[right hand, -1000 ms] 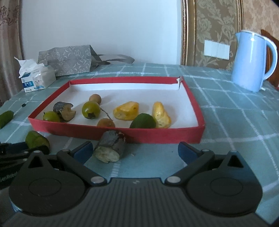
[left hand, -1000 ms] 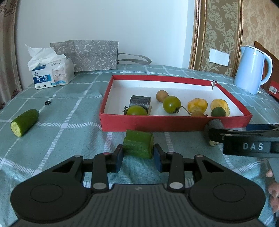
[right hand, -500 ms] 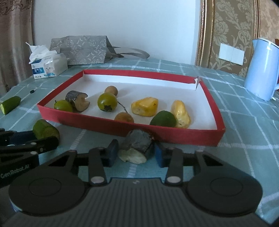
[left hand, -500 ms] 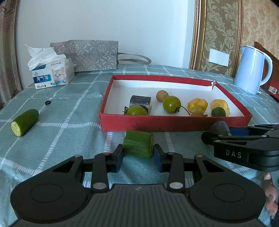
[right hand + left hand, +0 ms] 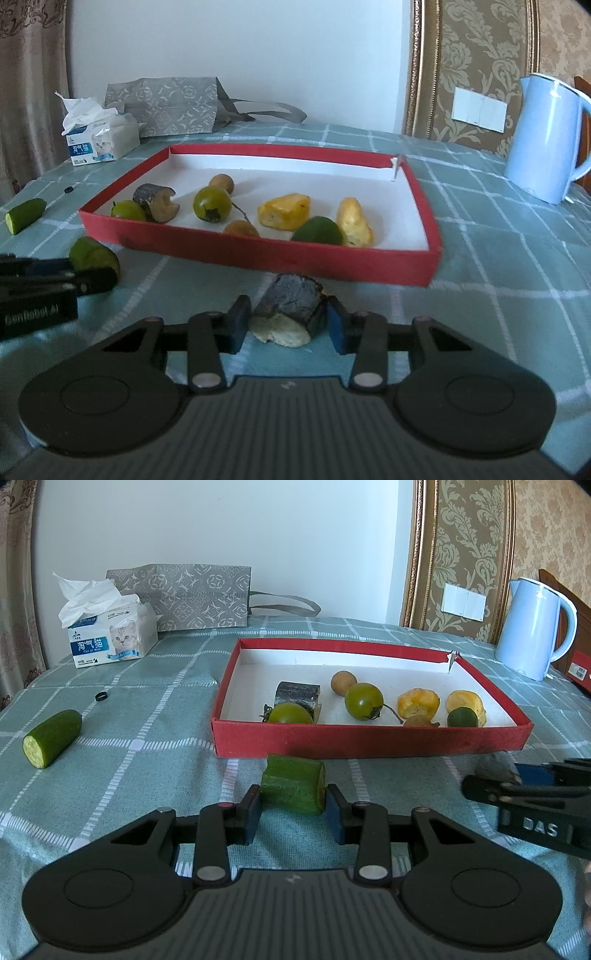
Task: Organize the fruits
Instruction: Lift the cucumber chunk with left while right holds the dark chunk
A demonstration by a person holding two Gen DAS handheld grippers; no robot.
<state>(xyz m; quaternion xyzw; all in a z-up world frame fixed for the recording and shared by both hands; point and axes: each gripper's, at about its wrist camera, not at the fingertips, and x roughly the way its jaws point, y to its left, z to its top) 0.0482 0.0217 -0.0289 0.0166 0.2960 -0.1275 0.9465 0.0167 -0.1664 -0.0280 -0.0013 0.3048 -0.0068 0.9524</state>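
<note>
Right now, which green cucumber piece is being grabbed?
The cucumber chunk just before the red tray, squeezed by the left gripper. The other cucumber piece lies alone on the tablecloth, far left, untouched.

A: Background stuff?
B: Tissue box with a cat print, far left on the surface, tissue sticking out the top. Grey patterned paper bag just behind it, against the white wall, handles lying flat to its right.
A: Right side?
B: Light blue kettle, upright, near the far right edge. White wall switch behind it on gold damask wallpaper.
A: Small items?
B: Small black ring on the green checked cloth. Curtain at the left edge.
</note>
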